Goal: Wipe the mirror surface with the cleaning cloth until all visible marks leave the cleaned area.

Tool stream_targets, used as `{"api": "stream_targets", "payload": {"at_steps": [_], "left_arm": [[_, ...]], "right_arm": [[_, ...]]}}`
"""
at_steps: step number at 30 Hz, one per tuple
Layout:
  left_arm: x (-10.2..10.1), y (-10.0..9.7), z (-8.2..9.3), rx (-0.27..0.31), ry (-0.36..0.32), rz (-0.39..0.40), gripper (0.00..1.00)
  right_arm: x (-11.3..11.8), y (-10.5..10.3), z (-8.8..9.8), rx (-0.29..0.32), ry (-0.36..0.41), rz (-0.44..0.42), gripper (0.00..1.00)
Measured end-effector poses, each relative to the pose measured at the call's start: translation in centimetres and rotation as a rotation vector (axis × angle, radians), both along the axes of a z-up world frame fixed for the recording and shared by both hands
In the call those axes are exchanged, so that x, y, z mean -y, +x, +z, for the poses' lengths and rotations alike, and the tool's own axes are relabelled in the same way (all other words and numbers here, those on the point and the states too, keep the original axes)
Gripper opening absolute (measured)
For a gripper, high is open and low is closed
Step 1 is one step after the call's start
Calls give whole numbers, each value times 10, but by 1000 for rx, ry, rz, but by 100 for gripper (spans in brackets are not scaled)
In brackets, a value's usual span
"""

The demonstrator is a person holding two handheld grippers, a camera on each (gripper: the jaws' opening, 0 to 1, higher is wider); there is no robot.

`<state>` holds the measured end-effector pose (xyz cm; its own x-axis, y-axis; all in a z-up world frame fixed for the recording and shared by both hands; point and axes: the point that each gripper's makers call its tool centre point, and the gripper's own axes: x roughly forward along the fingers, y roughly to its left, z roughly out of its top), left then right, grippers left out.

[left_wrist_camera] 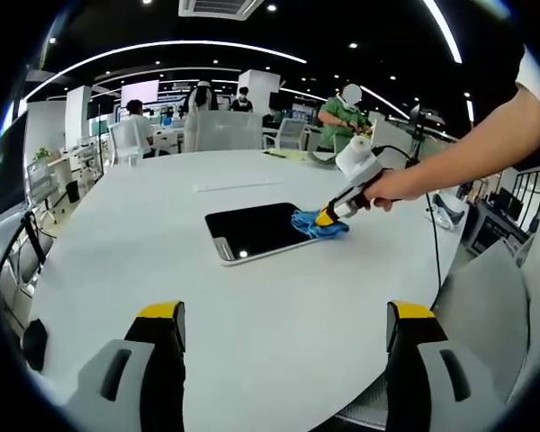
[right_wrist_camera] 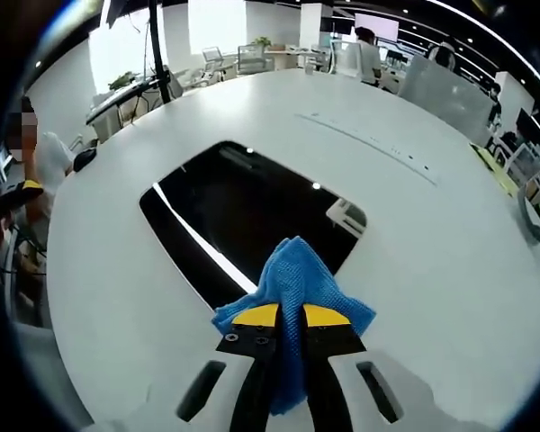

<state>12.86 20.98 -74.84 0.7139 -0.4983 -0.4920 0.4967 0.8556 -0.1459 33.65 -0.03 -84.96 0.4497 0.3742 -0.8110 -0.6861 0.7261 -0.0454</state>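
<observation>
A dark rectangular mirror [left_wrist_camera: 255, 229] lies flat on the white table [left_wrist_camera: 252, 306], reflecting ceiling lights. In the left gripper view the right gripper [left_wrist_camera: 328, 216] presses a blue cleaning cloth [left_wrist_camera: 319, 226] against the mirror's right edge, held by a person's hand [left_wrist_camera: 391, 187]. My left gripper [left_wrist_camera: 286, 317] hangs open over the near table, well short of the mirror. In the right gripper view the mirror [right_wrist_camera: 243, 216] spreads ahead, and the right gripper [right_wrist_camera: 291, 317] is shut on the blue cloth [right_wrist_camera: 292, 279], which rests on the mirror's near edge.
Chairs [left_wrist_camera: 220, 130] and desks stand beyond the table's far edge, with several people at the back. A cable [left_wrist_camera: 429, 225] trails over the table at right. A person stands at the left of the right gripper view.
</observation>
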Motion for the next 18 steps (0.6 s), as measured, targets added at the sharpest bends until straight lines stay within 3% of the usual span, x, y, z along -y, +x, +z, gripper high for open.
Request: {"api": "stream_targets", "payload": {"at_steps": [18], "left_arm": [[4, -2, 0, -3, -7, 1, 93]], "right_arm": [[-3, -10, 2, 8, -10, 6, 4]]}}
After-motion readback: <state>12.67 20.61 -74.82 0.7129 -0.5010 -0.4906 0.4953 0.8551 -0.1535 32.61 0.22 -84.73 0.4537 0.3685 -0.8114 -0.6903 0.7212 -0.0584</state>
